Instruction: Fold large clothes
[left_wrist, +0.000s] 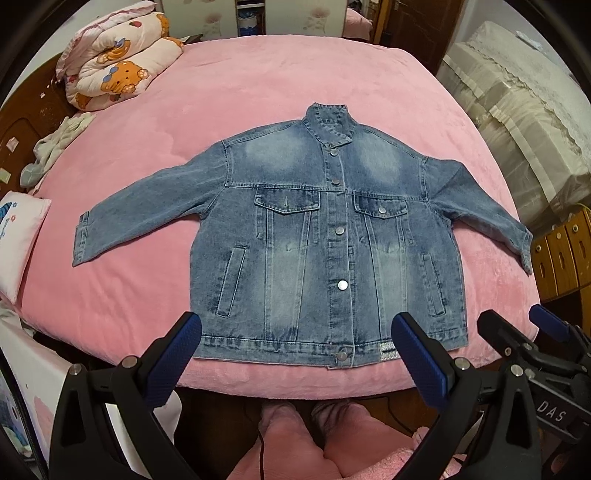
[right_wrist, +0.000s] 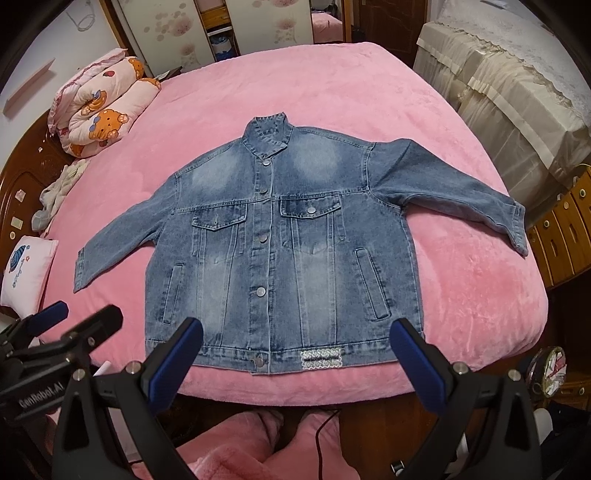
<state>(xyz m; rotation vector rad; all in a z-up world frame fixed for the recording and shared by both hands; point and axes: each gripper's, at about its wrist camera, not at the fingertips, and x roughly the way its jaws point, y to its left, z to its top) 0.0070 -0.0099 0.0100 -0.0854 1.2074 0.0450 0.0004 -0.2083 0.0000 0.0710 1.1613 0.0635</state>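
Denim jacket (left_wrist: 325, 236) laid flat, buttoned and face up with sleeves spread on the pink bed (left_wrist: 258, 92), both left gripper (left_wrist: 295, 354) and right gripper (right_wrist: 295, 354) hovering near the hem, jaws wide apart, holding nothing.

jacket (left_wrist: 325, 240) on bed (left_wrist: 258, 92); quilt (left_wrist: 118, 62) behind, left

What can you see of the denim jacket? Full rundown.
The denim jacket is blue, acid-washed with paler patches on chest and front panels. It lies flat, front up, buttoned shut with metal buttons, collar pointing away, hem near the bed's front edge. Both sleeves spread out and angle down. It has two flap chest pockets, two slanted welt pockets and a small patterned patch at the hem. Only the pink bedspread touches it; both tongs hover open, clear of it.
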